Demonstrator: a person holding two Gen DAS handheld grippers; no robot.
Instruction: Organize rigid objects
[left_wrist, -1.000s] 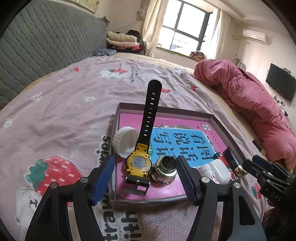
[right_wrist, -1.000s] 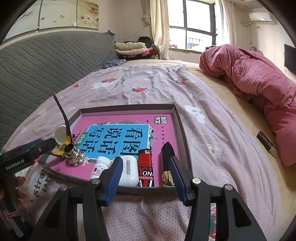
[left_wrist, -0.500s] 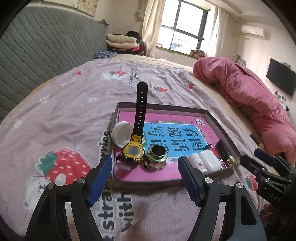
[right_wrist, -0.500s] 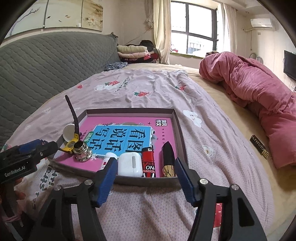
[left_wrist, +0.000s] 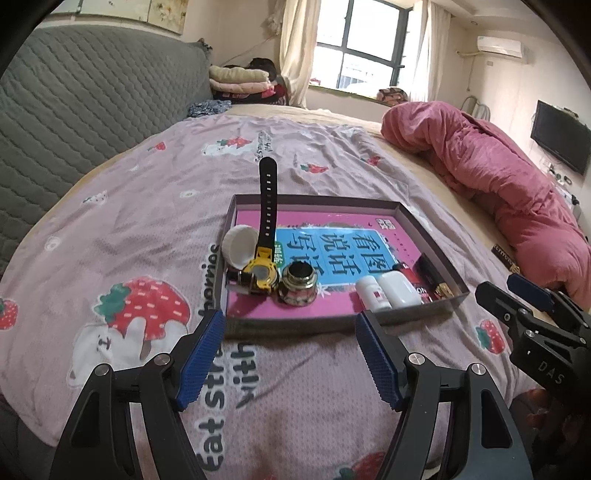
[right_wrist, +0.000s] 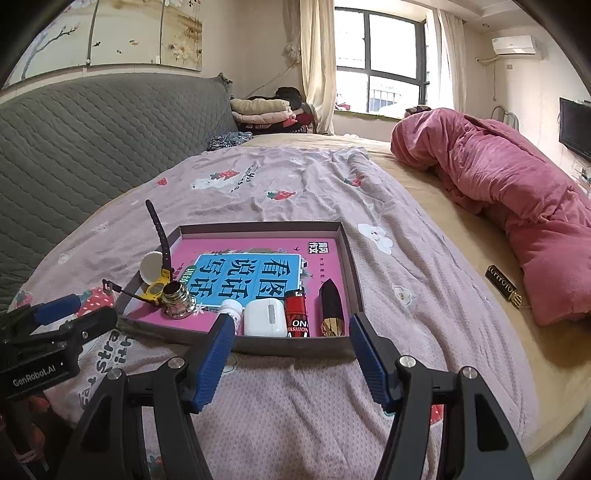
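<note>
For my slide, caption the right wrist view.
Open right tool before a tray holding watch, lighter, earbud case.

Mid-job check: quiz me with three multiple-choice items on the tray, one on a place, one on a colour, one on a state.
1. Where does the white earbud case lie?
A. between the pill bottle and the red lighter
B. outside the tray
C. on the pink quilt

2. What colour is the watch body?
A. green
B. yellow
C. white

3. How is the right gripper?
A. shut on the lighter
B. shut on the lipstick
C. open, empty

Answers: 1 A, the case sits between them in the near row. 2 B, a yellow case on a black strap. 3 C, the jaws stand apart short of the tray.
</note>
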